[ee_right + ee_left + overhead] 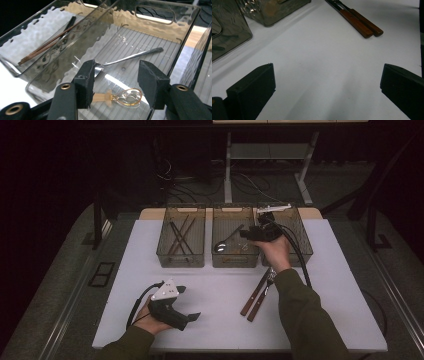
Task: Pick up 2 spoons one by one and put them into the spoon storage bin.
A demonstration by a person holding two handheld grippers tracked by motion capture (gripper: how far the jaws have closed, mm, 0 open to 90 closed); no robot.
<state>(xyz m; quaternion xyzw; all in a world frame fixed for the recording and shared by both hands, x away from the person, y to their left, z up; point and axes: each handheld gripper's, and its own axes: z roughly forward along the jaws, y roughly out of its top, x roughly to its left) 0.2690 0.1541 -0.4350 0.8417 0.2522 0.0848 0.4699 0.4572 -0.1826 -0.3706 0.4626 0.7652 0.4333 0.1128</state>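
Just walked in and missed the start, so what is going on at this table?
A person is sorting cutlery into three clear bins. The right tongs hang open over the middle bin, above a small amber spoon lying beside a metal spoon. The left bin holds chopsticks. Two wooden-handled utensils wait on the white table. The left tongs rest open near the front edge, holding nothing.

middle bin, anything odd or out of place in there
Nothing stands out. The middle bin holds a metal spoon and a small clear amber spoon, both lying flat on its floor. The right gripper hangs open above them.
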